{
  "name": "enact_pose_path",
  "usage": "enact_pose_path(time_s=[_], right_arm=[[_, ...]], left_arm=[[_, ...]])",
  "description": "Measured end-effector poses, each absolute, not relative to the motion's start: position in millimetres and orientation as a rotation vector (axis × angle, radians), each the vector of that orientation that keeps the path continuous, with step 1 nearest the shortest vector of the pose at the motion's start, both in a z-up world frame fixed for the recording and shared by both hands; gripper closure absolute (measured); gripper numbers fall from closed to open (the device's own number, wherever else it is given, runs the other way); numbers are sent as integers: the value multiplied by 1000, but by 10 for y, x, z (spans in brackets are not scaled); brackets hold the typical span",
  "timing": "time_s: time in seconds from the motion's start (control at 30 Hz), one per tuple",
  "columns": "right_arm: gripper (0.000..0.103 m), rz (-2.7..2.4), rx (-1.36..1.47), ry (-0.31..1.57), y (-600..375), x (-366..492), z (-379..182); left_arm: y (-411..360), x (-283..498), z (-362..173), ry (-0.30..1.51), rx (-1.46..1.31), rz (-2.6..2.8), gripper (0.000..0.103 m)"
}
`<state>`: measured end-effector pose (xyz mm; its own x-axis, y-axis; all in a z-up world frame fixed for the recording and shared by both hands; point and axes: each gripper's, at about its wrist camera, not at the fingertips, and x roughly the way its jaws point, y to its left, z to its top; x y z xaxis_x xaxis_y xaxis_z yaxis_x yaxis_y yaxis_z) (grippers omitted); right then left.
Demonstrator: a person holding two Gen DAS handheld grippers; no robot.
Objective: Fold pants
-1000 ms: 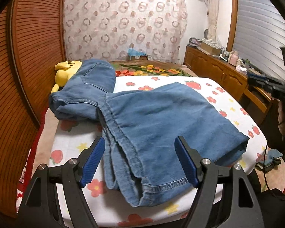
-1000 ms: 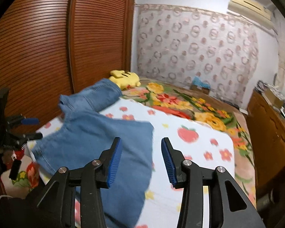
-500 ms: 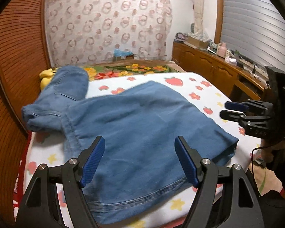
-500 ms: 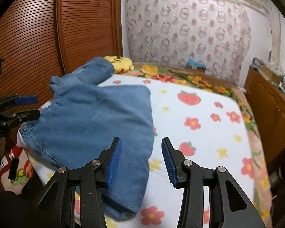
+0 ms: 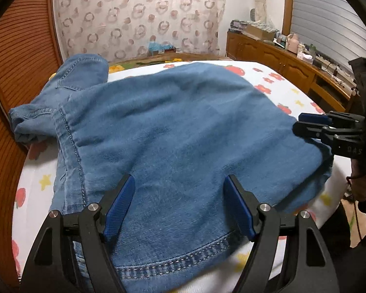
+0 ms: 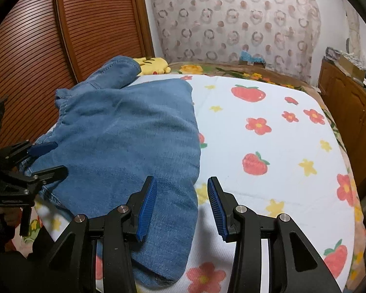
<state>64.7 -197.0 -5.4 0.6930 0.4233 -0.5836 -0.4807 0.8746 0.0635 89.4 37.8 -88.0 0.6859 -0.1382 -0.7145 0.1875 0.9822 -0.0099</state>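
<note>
The jeans (image 5: 183, 131) lie folded on the flowered sheet (image 6: 268, 146) of the bed. The left gripper (image 5: 179, 207) hangs spread above the hem, the right gripper (image 6: 181, 205) half spread beside the edge; both pinch nothing.

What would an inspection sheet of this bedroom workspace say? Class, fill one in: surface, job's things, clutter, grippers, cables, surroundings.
Surface: bed sheet with flowers and strawberries.
Job's things: jeans lying partly folded on the bed.
Clutter: yellow plush toy beside the jeans.
Grippers: left gripper open over the hem; right gripper open at the jeans' edge.
Cables: nothing seen on the bed.
Surroundings: wooden wardrobe doors, patterned curtain, cluttered sideboard.
</note>
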Motion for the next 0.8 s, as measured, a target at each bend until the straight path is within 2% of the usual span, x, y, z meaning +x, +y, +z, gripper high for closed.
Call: enact_pose_path(time_s=[0.4,0.5,0.67,0.73,0.77,0.8], right_arm=[[58,522,-70,689,-2047,806,-103],[51,511,-52,693,-2092,834,-109],[51,512,-26,698,-2108,825,-126],[66,541,-5,709,-2097,826,-129],[68,553,2,717,-2053,831,-128],[77,571,8,726,-2058,840,-119]], left_arm=[[419,870,-937,780,63,-190,26],[396,890,-940,781,62,-190,26],[391,880,-939,776,60,-190,26],[383,874,-942,773,60,-188,26],[388,877,-940,774,61,-188,26],[384,873,-945,771,63,-186,26]])
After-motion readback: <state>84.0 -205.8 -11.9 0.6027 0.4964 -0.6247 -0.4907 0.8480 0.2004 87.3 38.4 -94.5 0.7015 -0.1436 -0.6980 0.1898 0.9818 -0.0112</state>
